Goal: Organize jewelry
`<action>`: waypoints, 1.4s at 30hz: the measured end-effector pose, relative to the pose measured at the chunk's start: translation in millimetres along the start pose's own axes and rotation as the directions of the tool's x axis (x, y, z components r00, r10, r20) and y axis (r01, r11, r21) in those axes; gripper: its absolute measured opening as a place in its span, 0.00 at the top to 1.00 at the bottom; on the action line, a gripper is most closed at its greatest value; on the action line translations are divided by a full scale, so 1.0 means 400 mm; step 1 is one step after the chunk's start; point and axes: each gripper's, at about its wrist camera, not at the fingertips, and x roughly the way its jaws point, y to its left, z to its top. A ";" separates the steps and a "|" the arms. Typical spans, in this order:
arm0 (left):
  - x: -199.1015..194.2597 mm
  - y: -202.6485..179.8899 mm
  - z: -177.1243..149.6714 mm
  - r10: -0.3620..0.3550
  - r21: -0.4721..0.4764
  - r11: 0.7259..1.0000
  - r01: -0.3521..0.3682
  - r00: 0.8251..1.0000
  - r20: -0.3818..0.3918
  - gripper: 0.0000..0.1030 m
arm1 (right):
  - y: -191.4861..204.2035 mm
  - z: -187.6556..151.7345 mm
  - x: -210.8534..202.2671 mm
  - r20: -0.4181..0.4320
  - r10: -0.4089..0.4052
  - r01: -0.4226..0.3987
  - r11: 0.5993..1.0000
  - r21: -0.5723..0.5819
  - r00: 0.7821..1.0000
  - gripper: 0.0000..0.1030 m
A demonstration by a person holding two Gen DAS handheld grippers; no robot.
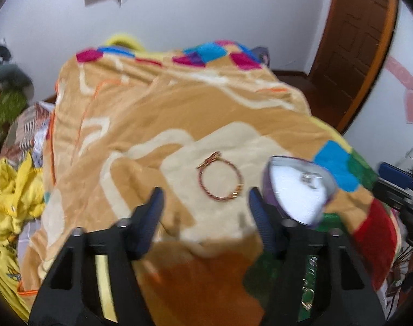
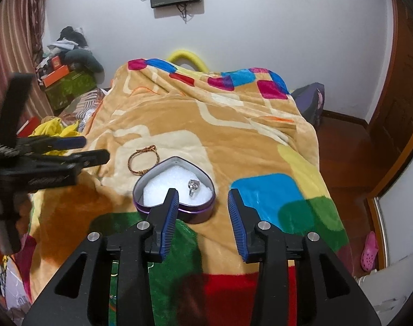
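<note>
Hovering nearest the camera, the right gripper (image 2: 202, 199) has its jaws spread with nothing between them, just short of the heart-shaped tin (image 2: 173, 190) on the patterned blanket (image 2: 233, 135). Inside the tin, a silver ring (image 2: 193, 187) lies on white foam. Just beyond the tin's far left edge, a braided bracelet (image 2: 142, 160) lies flat on the blanket. Left of the tin, the left gripper (image 1: 203, 198) is also parted and empty, its fingertips flanking the bracelet (image 1: 220, 178) in its own view without touching it.

Open blanket (image 1: 157, 114) surrounds the bracelet (image 1: 220, 176); heart tin (image 1: 296, 187) crowds its right.
</note>
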 end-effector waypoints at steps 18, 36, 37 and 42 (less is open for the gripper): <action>0.198 0.034 0.036 -0.050 -0.033 0.998 0.045 0.983 -0.177 0.99 | -0.025 -0.017 0.038 -0.005 0.028 -0.028 0.998 0.058 1.000 0.53; -0.058 -0.152 0.058 -0.111 0.147 0.984 0.102 0.992 0.055 0.99 | -0.031 -0.019 -0.023 0.038 0.019 -0.022 0.998 0.065 0.999 0.53; -0.057 -0.165 0.056 -0.120 0.159 0.981 0.110 0.991 0.052 0.99 | -0.030 -0.019 -0.024 0.038 0.018 -0.020 0.998 0.062 0.999 0.53; -0.017 -0.207 0.044 -0.143 0.170 0.975 0.140 0.990 0.007 0.99 | -0.024 -0.027 -0.032 0.037 0.019 -0.021 0.998 0.056 0.999 0.53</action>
